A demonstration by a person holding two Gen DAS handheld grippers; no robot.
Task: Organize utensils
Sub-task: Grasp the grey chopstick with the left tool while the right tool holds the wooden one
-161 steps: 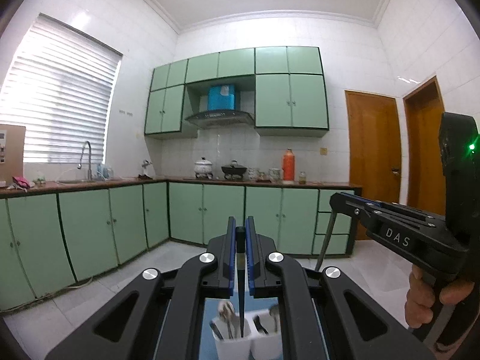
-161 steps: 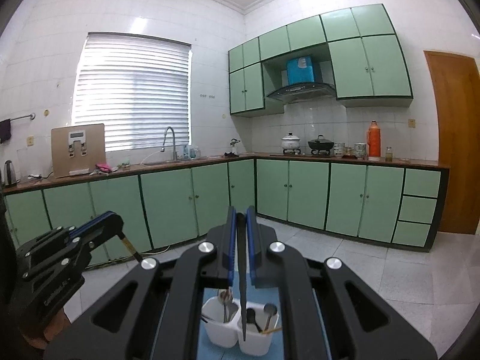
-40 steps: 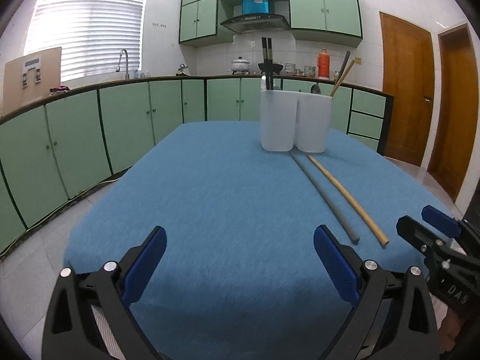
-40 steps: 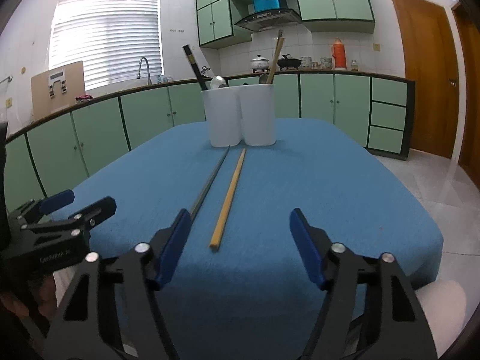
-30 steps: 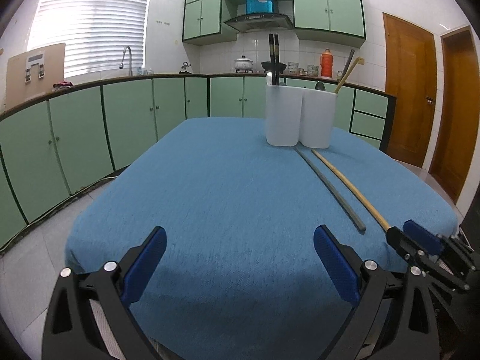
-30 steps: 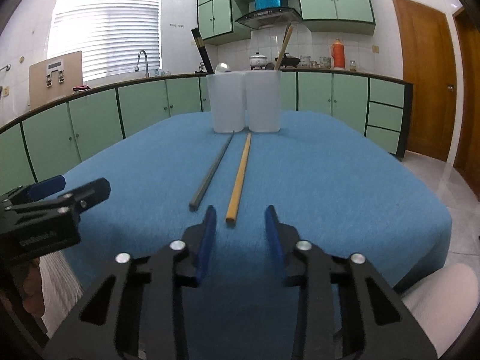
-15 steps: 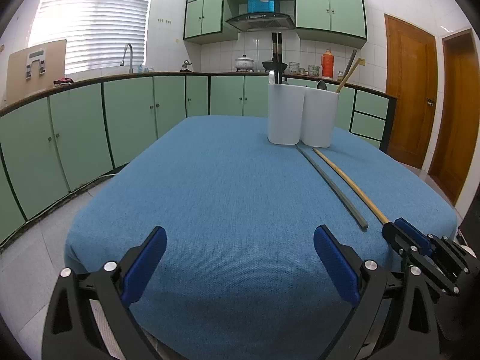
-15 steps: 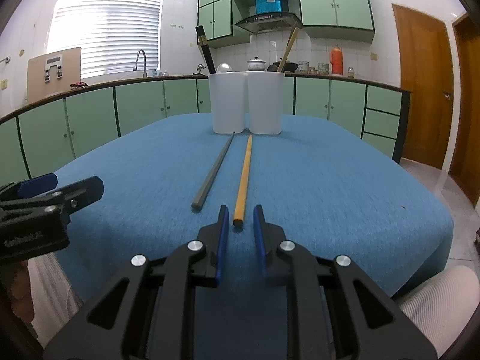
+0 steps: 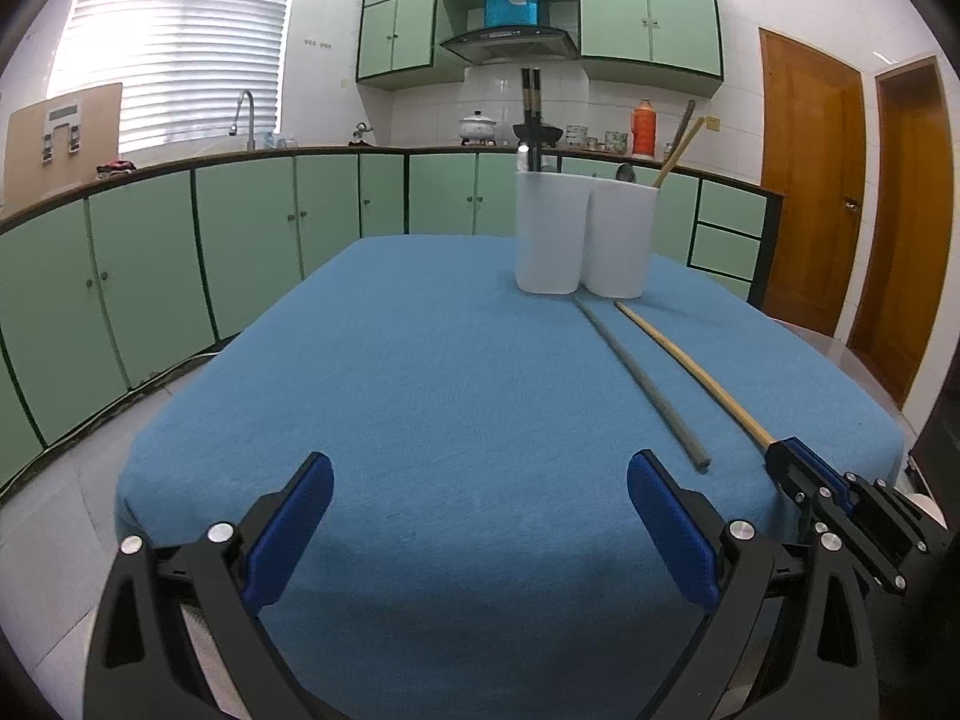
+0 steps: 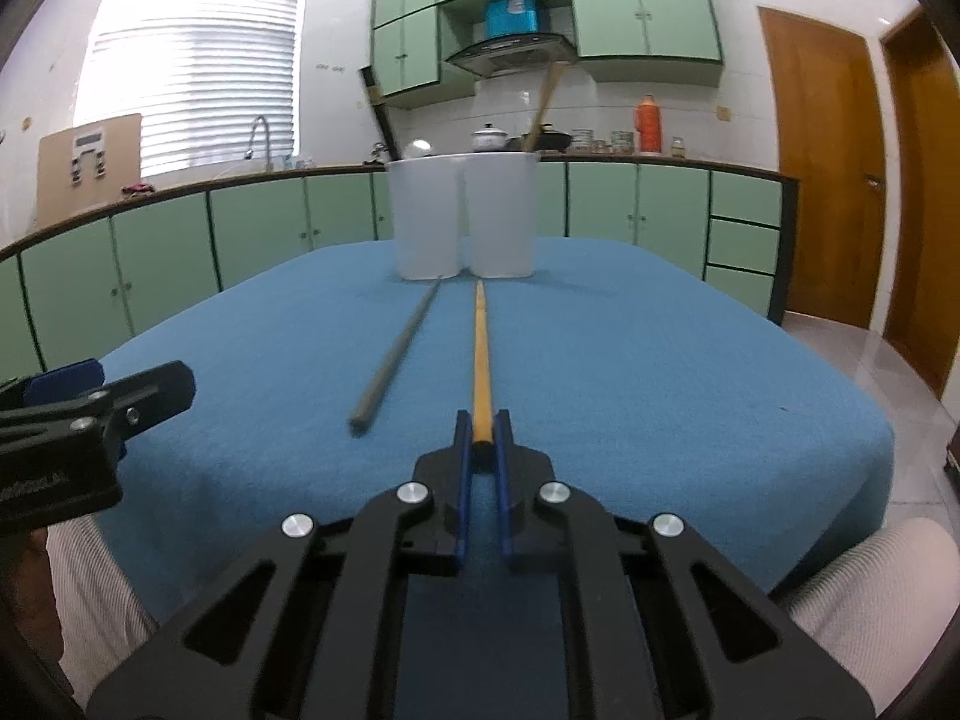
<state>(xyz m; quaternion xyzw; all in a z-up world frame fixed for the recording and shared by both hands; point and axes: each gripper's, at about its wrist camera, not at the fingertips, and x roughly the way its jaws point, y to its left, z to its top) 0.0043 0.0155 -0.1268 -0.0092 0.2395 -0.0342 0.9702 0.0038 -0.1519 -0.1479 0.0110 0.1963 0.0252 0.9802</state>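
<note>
Lying lengthwise on the blue desk (image 10: 660, 372): one slender round yellow wooden chopstick (image 10: 480, 348), near end clamped in the right tongs (image 10: 481, 447), whose jaws have just been closing; far tip close to the white twin-cup holder (image 10: 462, 216). Grey chopstick (image 10: 396, 354) just left. Left tongs (image 9: 480, 516) spread apart, empty.

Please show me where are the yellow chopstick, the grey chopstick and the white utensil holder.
yellow chopstick (image 10: 480, 354): right wrist view, middle of its shaft.
grey chopstick (image 10: 396, 354): right wrist view, middle of its shaft.
white utensil holder (image 10: 423, 222): right wrist view, front wall of its left compartment.
</note>
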